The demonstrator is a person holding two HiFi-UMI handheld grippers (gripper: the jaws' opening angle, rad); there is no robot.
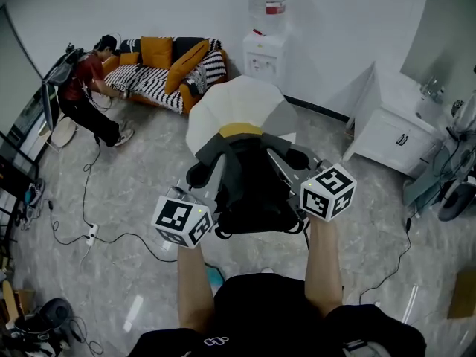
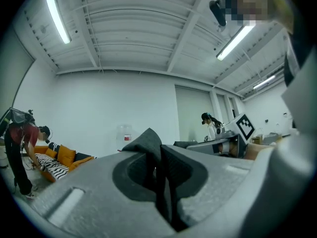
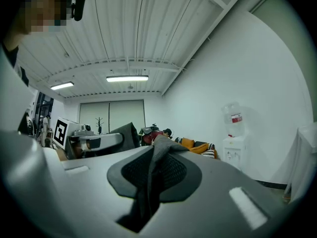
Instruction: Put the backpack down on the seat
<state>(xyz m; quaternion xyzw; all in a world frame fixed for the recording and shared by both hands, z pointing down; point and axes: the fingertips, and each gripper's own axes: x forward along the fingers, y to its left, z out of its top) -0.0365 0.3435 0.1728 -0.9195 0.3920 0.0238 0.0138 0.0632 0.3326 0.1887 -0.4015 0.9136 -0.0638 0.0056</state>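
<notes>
- Head view: a dark backpack (image 1: 253, 188) hangs in the air between the left gripper (image 1: 202, 175) and the right gripper (image 1: 296, 158). It is over the near edge of a white seat (image 1: 245, 103). Whether it already touches the seat cannot be told.
- Head view, handling: the bag looks like soft fabric and sags between its two holds. It will likely slump when set down, so the straps are the sensible places to grip.
- Head view, containers: the bag's opening is not visible, so its contents are unknown. A water dispenser (image 1: 264, 56) by the far wall carries a clear bottle (image 1: 266, 4). How full the bottle is cannot be read.
- Left gripper view: the jaws are pinched onto a fold of dark grey strap (image 2: 146, 142), which stands up between them.
- Right gripper view: the jaws are clamped on a second grey strap (image 3: 159, 150), which runs down into the gap.
</notes>
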